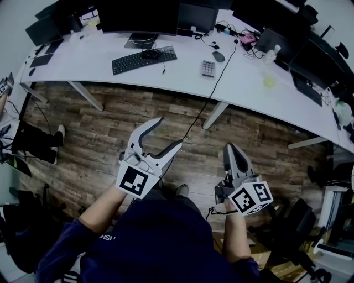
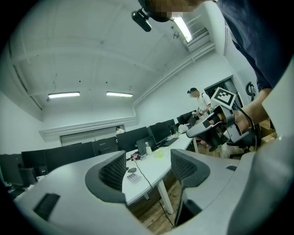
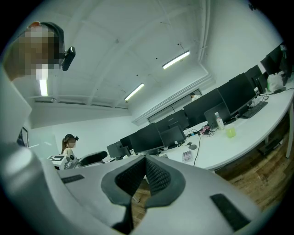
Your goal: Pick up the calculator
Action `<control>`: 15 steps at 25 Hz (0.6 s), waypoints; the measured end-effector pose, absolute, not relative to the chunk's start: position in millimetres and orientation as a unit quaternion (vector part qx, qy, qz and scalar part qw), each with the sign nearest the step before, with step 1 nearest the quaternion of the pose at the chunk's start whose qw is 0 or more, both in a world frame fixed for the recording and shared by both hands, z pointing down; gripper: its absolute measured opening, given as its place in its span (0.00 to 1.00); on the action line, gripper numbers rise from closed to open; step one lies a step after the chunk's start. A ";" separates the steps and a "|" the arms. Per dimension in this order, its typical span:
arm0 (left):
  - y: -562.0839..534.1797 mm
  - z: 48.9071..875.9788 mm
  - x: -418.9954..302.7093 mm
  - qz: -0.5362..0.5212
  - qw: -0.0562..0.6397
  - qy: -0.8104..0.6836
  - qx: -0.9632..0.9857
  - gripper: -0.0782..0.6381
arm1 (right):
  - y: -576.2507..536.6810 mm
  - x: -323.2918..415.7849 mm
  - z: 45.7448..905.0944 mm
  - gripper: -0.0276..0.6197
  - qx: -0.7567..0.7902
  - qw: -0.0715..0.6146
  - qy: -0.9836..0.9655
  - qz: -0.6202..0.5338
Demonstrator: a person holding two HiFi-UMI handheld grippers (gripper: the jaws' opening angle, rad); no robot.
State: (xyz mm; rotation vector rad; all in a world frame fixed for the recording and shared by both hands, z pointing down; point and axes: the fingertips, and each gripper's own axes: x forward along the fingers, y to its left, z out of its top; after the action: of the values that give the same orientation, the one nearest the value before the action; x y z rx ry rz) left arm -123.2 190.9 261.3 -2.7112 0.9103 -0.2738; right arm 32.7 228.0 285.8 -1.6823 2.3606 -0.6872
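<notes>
We hold a claw in each hand above the wooden floor (image 1: 94,138), both well apart from the long white worktop (image 1: 83,62) where the calculator (image 1: 208,68) lies flat and untouched

The left claw (image 1: 170,131) is released, its two jaws spread wide with nothing pressed between the pads. In the left gripper view the gap of that claw (image 2: 147,167) frames the distant worktop (image 2: 151,176), and the calculator (image 2: 132,177) shows there small, far beyond the pads and touching neither

The right claw (image 1: 231,149) is clenched on nothing. In the right gripper view its ribbed pads meet tip to tip (image 3: 144,172) with no object between them, and the calculator (image 3: 187,156) sits off to the right of them on the worktop (image 3: 239,147)

From the head view, the calculator rests near the front edge of the worktop, to the right of a black keyboard (image 1: 144,59) and just on our side of a dark mouse (image 1: 218,56). A black cable (image 1: 200,110) runs close past its right side, drops over the edge and trails across the floor toward us. A row of dark monitors (image 1: 138,15) lines the far side of the worktop, and a small yellow-green object (image 1: 269,82) lies farther right, well apart from the calculator

In the right gripper view another person (image 3: 69,144) is visible far off at the left
</notes>
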 end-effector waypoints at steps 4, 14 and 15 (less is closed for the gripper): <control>191.6 261.4 -121.8 -0.097 0.135 0.311 -0.936 0.57 | 227.9 33.4 286.3 0.05 -0.562 0.082 0.790 -0.231; 198.0 264.3 -118.5 -0.099 0.130 0.317 -0.934 0.59 | 233.4 40.4 287.7 0.05 -0.558 0.080 0.793 -0.231; 198.9 264.3 -117.5 -0.100 0.129 0.319 -0.934 0.60 | 234.3 41.4 287.3 0.05 -0.557 0.080 0.794 -0.230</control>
State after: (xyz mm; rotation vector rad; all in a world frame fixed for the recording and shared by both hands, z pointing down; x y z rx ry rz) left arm -117.5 198.9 264.3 -2.7136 0.9262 -0.2917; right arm 41.4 234.3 287.3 -1.6651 2.3762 -0.6894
